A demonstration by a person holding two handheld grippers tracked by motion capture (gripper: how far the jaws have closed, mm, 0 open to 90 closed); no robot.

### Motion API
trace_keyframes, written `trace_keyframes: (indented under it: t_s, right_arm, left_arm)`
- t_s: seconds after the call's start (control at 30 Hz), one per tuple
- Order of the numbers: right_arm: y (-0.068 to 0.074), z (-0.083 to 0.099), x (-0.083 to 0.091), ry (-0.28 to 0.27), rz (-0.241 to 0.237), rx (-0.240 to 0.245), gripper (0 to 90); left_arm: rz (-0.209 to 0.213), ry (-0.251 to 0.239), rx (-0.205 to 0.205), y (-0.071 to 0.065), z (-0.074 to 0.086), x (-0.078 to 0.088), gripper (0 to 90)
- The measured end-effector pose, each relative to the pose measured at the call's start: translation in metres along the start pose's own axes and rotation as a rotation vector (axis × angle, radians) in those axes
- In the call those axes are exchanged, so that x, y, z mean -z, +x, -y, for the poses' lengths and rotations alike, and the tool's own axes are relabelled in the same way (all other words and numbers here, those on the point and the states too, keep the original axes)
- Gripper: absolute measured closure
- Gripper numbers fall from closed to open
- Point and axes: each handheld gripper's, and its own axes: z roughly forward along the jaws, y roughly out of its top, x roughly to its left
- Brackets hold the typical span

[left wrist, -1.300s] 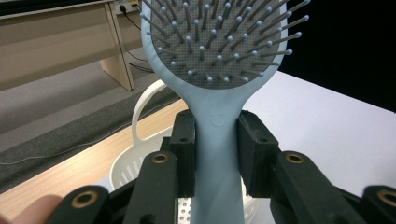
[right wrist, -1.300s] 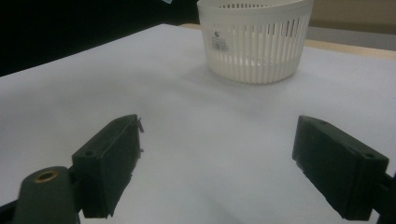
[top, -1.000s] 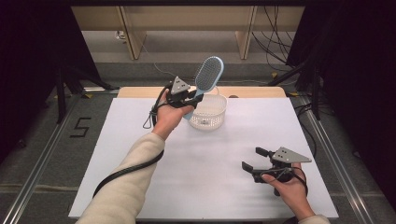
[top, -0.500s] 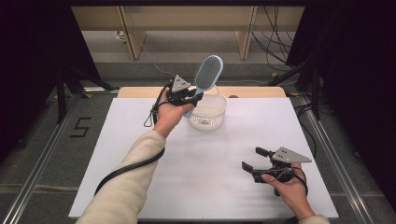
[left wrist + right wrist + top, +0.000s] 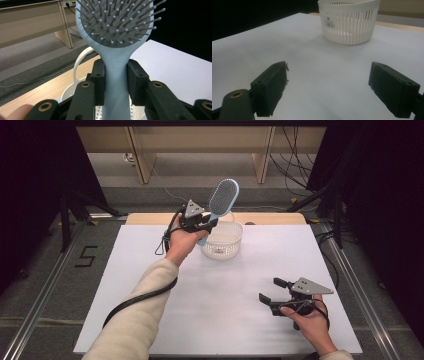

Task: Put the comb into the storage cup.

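High view: the white table (image 5: 150, 270) spans the scene, with a wooden strip along its far edge. Near that far edge stands a white slotted plastic basket (image 5: 222, 241), round and open-topped. Above the basket's left rim the light blue paddle hairbrush (image 5: 220, 202) is held tilted, head up and away from the person, its handle end over the basket. The left gripper (image 5: 200, 225) pinches the brush by its handle just below the head; in the left gripper view both black pads (image 5: 98, 80) press the handle's sides, bristles facing the camera. The right gripper (image 5: 272, 292) hangs low over the table's near right part, well apart from the basket, jaws spread with nothing between them.
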Motion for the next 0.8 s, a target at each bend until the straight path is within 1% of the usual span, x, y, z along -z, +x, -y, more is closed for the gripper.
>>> trace_keyframes:
  t_s: [0.2,0.3,0.8]
  right_arm:
    - [0.0,0.0,0.0,0.001,0.002,0.003,16.1]
    - [0.0,0.0,0.0,-0.001,-0.001,0.0,16.1]
    - [-0.001,0.0,0.0,-0.002,0.002,-0.001,16.1]
  left_arm:
    - [0.001,0.0,-0.006,-0.001,-0.004,-0.003,69.6]
    - [0.004,-0.003,0.005,-0.001,-0.005,-0.005,69.6]
    - [0.001,0.009,-0.01,-0.001,-0.008,-0.011,69.6]
